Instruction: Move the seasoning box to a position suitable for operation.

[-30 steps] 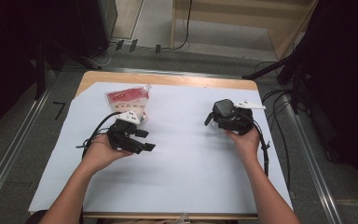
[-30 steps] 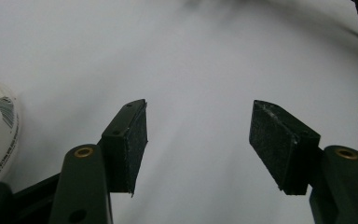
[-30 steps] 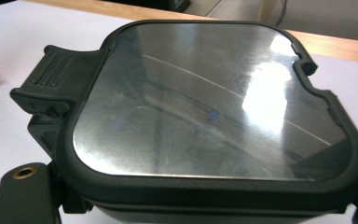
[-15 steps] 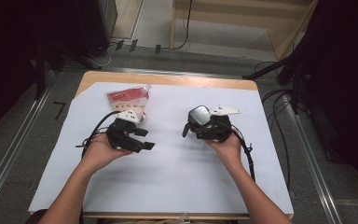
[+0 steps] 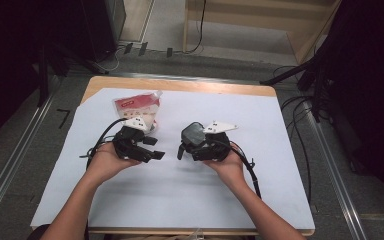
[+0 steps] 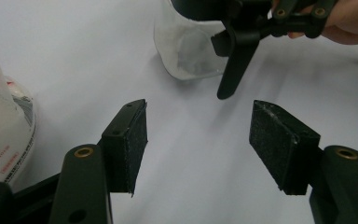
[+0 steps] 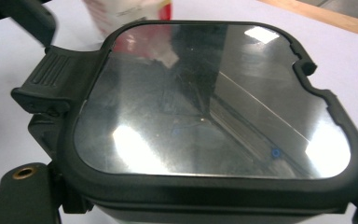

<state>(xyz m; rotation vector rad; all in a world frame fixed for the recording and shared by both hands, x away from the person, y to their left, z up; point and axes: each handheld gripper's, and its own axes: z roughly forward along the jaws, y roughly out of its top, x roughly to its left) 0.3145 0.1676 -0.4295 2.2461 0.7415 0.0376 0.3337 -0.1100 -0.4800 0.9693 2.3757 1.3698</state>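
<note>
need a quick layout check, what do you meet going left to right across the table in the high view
red and white bag → left gripper, jaws open and empty → clear container with a dark lid, carried in the right gripper → bare white sheet out to the table's right edge

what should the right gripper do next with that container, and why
Probably set the container down on the white sheet, between the two hands. The right gripper holds it by its lidded top above the sheet, with its black latch tab toward the left gripper, whose jaws stand open and empty facing it. Resting it first would let the left gripper work the latch.
</note>
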